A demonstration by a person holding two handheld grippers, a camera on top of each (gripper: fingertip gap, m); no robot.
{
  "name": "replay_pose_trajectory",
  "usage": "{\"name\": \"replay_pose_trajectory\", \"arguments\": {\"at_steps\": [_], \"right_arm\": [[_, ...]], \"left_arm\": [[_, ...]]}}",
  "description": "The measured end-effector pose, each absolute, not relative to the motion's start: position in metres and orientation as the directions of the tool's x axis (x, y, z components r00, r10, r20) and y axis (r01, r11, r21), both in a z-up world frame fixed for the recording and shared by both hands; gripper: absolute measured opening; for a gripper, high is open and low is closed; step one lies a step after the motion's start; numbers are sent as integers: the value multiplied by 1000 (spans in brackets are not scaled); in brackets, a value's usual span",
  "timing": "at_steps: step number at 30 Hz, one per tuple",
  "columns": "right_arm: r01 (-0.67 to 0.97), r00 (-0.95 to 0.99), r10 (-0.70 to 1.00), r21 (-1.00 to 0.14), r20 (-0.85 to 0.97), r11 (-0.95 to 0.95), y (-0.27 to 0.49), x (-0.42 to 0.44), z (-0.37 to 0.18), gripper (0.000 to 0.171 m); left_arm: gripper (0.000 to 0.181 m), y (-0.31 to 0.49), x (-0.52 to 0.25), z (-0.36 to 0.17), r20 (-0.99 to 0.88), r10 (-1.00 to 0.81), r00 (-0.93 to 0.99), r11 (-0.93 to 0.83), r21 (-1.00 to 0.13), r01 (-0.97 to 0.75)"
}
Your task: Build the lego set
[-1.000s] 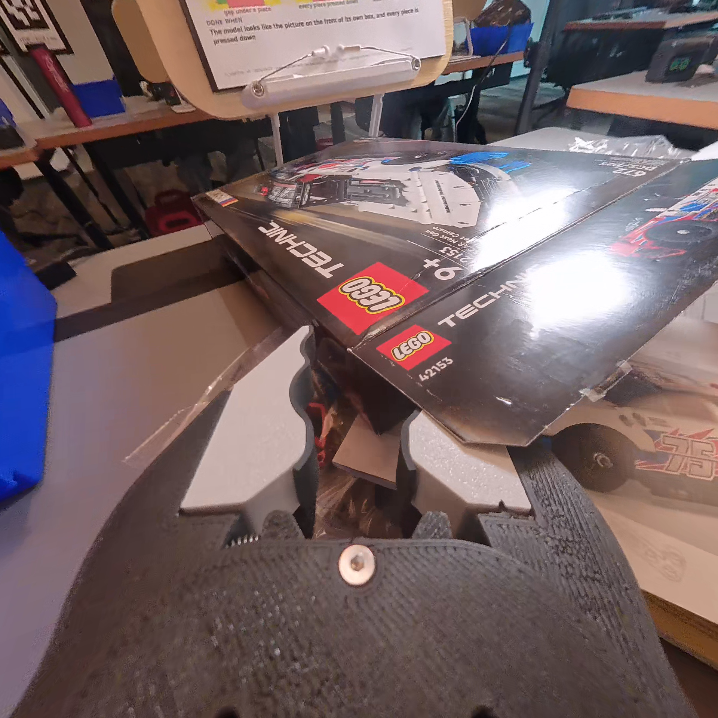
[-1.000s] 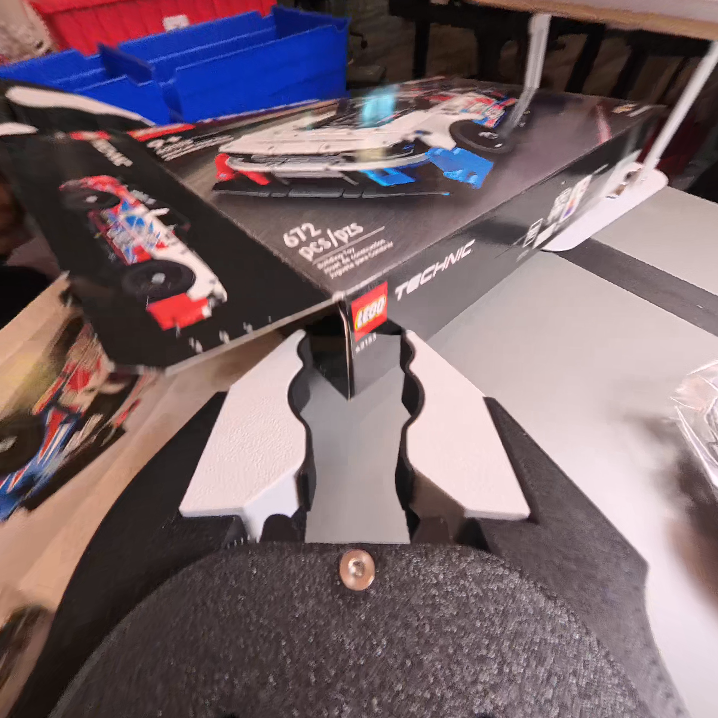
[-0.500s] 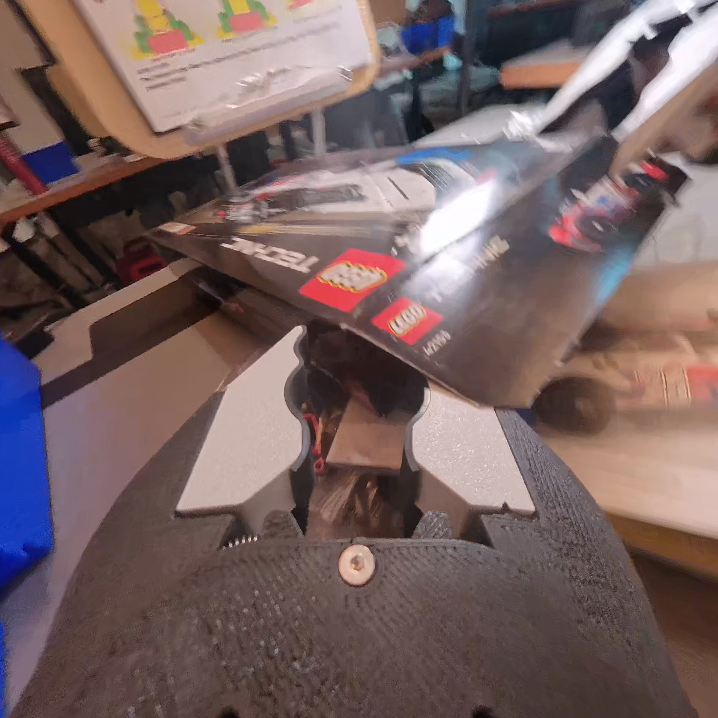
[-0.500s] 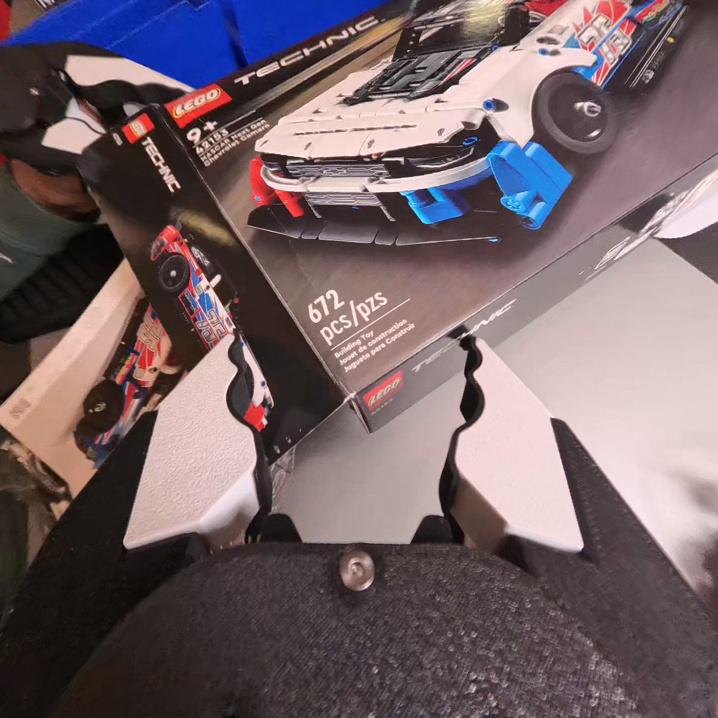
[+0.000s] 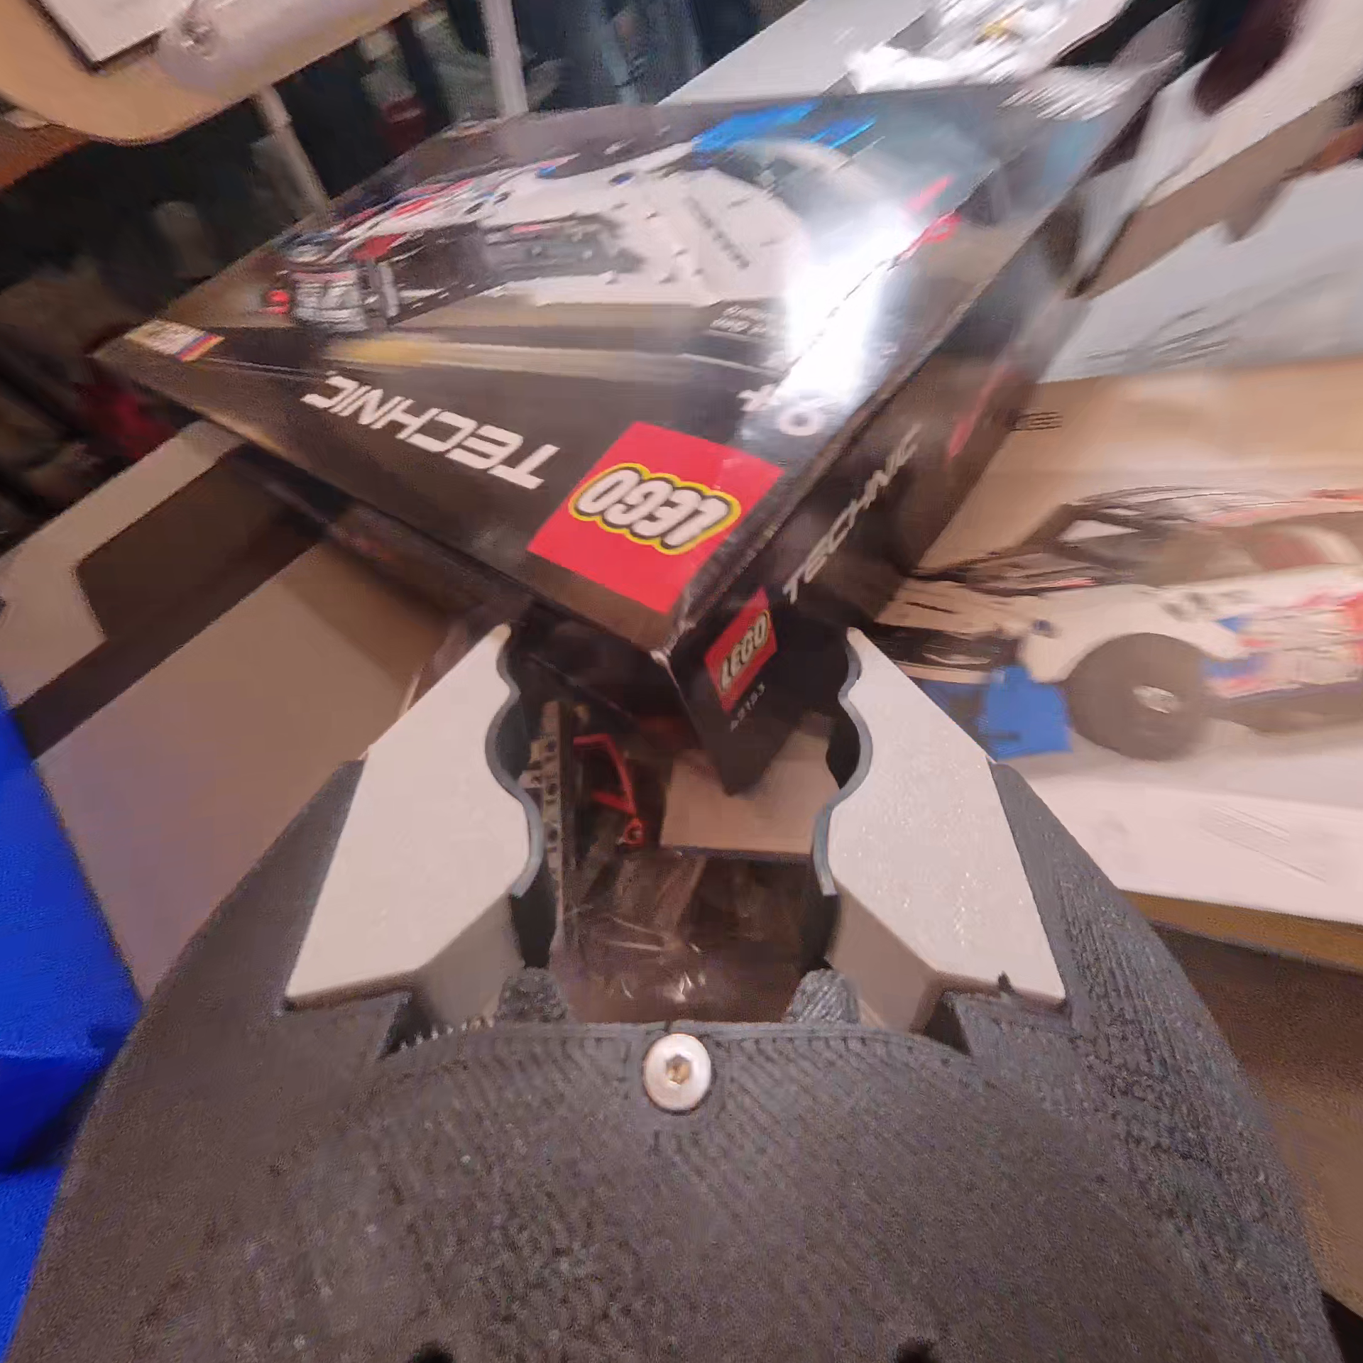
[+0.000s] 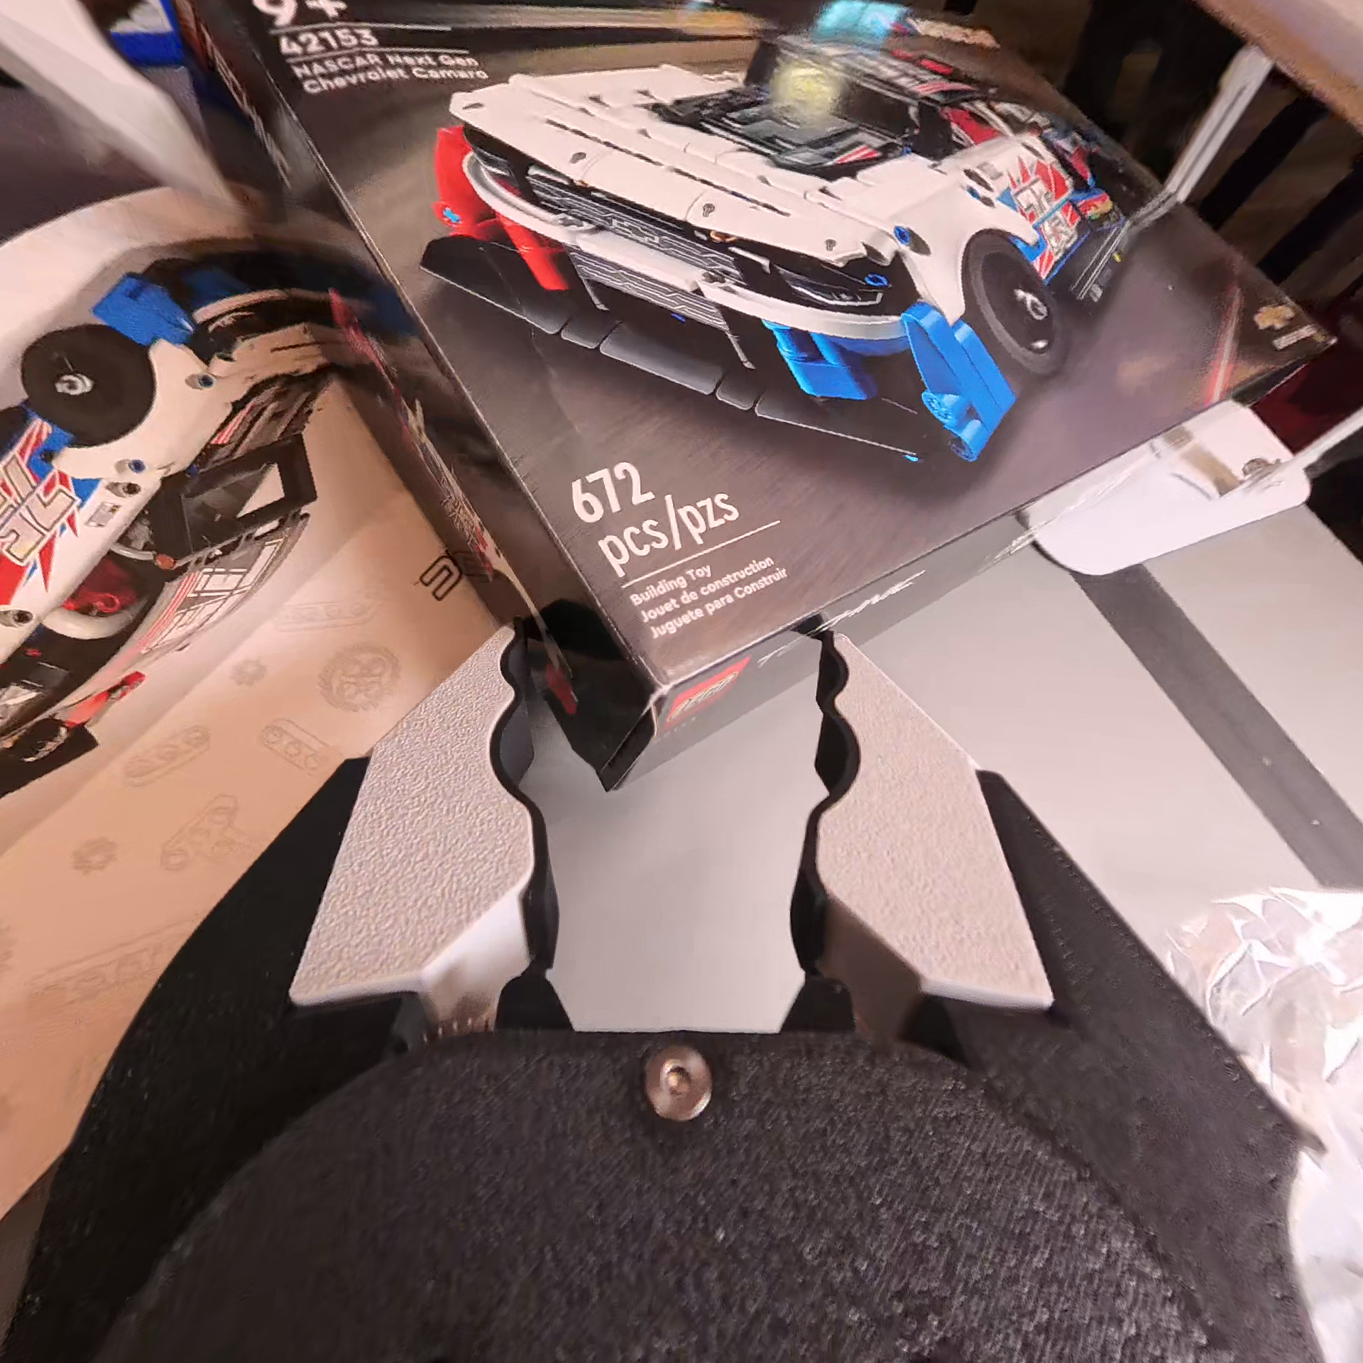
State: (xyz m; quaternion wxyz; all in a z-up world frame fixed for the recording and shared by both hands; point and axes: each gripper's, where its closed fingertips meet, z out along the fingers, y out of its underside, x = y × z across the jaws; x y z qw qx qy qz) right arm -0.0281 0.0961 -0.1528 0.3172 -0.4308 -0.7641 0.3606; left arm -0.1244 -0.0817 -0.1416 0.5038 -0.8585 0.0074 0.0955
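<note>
The black lego box with a white car picture lies tilted on the grey table, its near corner raised. My left gripper is open, and the box's corner sits between its fingers without being pinched. Under that corner lie a clear bag of red and black parts and a brown cardboard flap. In the right wrist view the box fills the top. My right gripper is open around its other near corner. The instruction booklet lies beside the box and also shows in the right wrist view.
A blue bin stands at the left edge. A clipboard on a stand rises behind the box, with its white base on the grey table. A crumpled clear plastic bag lies at the right.
The left gripper's jaws have spread wider. The box's open end flap has swung down against the box. The right gripper let go of the box corner, lifted, and now brackets it again.
</note>
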Motion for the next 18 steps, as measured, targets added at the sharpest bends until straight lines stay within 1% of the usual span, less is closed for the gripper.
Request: {"name": "replay_pose_trajectory", "arguments": {"at_steps": [1,5,12,18], "right_arm": [[422,-419,890,-829,180,367,97,-29,-153,75],[395,-367,908,-850,202,349,100,-32,-154,76],[349,-287,930,-879,230,326,100,-38,-154,69],[330,-251,936,-887,247,323,98,-35,-155,65]], "left_arm": [[83,-78,-130,-146,-194,108,975,-510,-852,-113],[78,-72,-129,-149,-208,135,969,-492,-863,-117],[68,-72,-134,-149,-255,222,941,-500,-859,-114],[66,-73,-134,-146,-273,249,929,-513,-851,-112]]}}
